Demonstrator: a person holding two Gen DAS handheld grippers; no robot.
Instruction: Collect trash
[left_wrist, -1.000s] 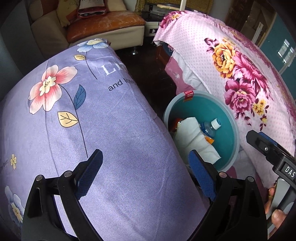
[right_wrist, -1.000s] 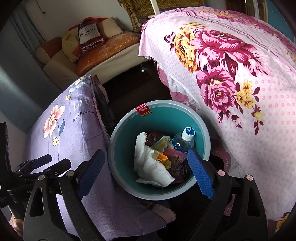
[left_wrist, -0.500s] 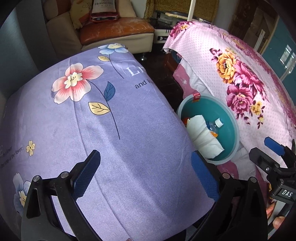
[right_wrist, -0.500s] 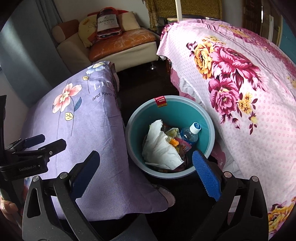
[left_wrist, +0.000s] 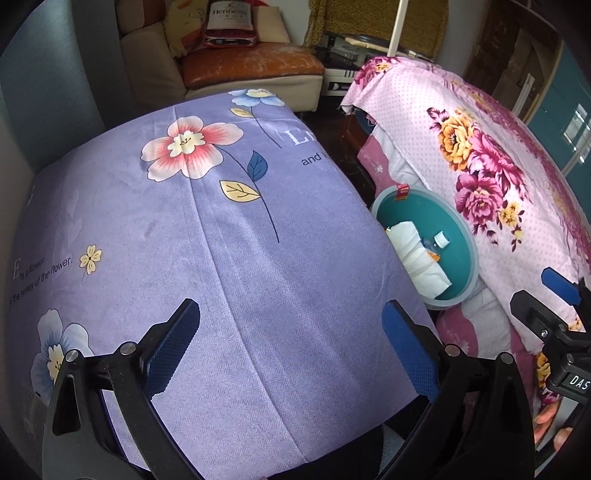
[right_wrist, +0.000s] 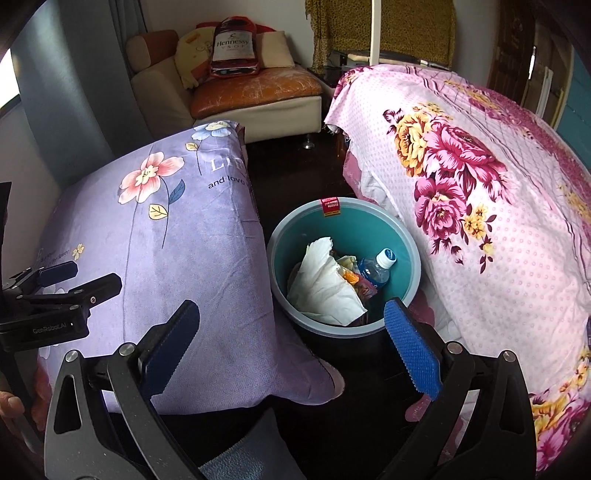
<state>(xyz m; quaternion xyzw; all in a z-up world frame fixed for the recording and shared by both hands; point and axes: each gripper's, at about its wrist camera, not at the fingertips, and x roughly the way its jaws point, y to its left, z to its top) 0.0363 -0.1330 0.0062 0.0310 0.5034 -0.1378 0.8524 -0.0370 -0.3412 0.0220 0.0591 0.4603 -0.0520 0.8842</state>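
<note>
A teal trash bin (right_wrist: 406, 254) stands on the dark floor between two covered surfaces. It holds crumpled white paper (right_wrist: 317, 284), a plastic bottle with a white cap (right_wrist: 376, 267) and coloured wrappers (right_wrist: 356, 280). The bin also shows in the left wrist view (left_wrist: 417, 206). My right gripper (right_wrist: 290, 345) is open and empty, held above and in front of the bin. My left gripper (left_wrist: 290, 345) is open and empty above the purple floral cloth (left_wrist: 221, 229). It shows at the left edge of the right wrist view (right_wrist: 70, 280). The right gripper shows at the right edge of the left wrist view (left_wrist: 546, 299).
The purple floral cloth (right_wrist: 155, 229) covers a surface left of the bin. A pink floral cloth (right_wrist: 480, 206) covers a surface to its right. A sofa (right_wrist: 255, 92) with cushions and a Hennessy bag (right_wrist: 232, 48) stands at the back.
Both grippers have pulled back and up from the bin. The bin looks smaller and more of the purple cloth and the room is in view. Both stay open.
</note>
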